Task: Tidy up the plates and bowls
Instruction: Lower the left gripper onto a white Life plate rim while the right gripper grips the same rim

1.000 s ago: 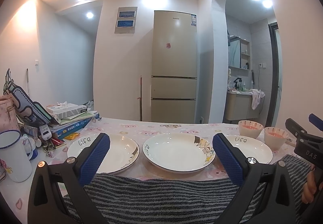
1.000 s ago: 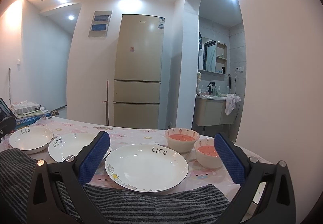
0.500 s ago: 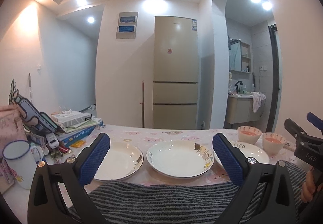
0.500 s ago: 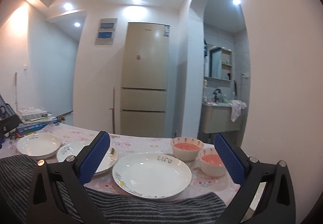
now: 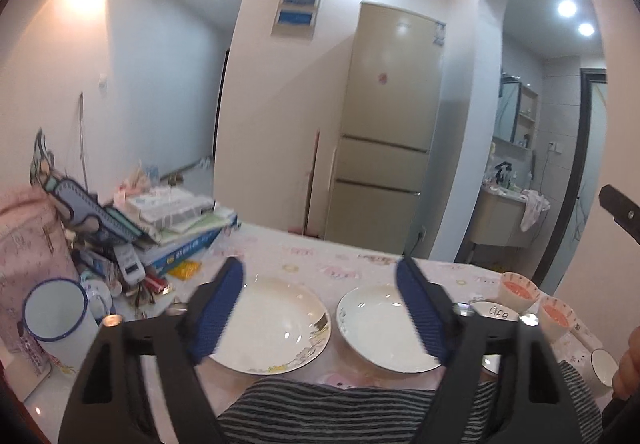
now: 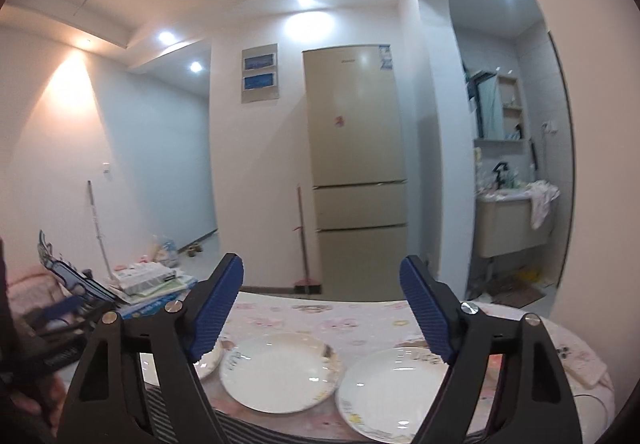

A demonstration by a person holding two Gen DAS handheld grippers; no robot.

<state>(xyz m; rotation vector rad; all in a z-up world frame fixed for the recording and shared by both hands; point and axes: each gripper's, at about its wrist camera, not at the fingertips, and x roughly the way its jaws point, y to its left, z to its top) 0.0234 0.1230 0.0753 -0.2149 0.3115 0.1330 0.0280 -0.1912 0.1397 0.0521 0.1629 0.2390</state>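
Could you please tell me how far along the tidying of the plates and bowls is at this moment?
Done: nothing looks stacked yet. The left plate, middle plate and "life" plate lie side by side on the table, the two pink bowls beside them.
In hand: nothing. The left gripper and right gripper are closing on air above the dishes.
Left: all the gathering and stacking.

White plates (image 5: 276,324) on pink cartoon-print tablecloth (image 5: 320,264) — striped grey cloth (image 5: 320,416), blue-padded black claws
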